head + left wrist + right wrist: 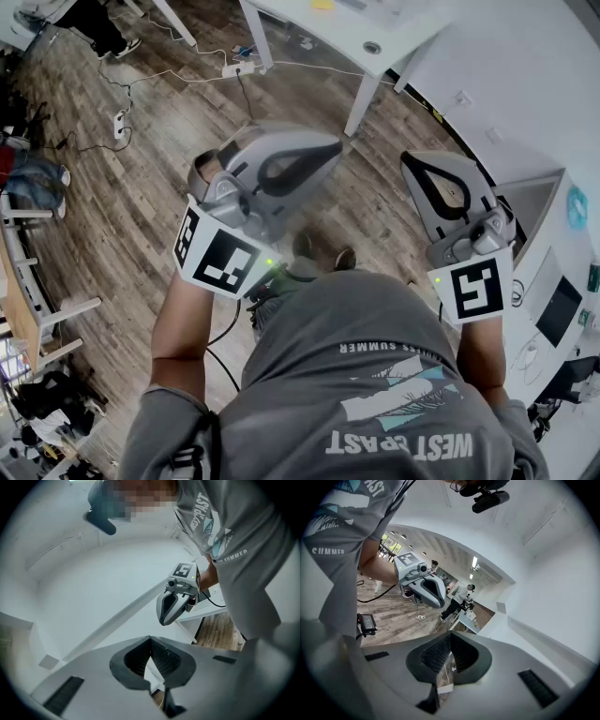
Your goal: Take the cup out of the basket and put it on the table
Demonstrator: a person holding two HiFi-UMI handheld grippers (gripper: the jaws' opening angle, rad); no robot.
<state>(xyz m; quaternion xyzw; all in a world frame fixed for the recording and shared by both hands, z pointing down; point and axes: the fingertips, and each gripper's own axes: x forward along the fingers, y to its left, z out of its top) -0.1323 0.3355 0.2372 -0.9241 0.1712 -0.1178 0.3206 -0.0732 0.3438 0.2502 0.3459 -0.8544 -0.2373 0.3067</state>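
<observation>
Presently the cup lies outside every view, so its place cannot be told. Both grippers are held up side by side, apart from each other, before the person's grey T-shirt (375, 375) and above a wooden floor (169, 187), pointing away from the person. The left gripper (330, 147) has its fingers pressed together with nothing between them. The right gripper (414, 162) likewise has its fingers closed and empty. A white table (394, 37) stands beyond them, and what may be a white counter (506, 103) runs along the right.
</observation>
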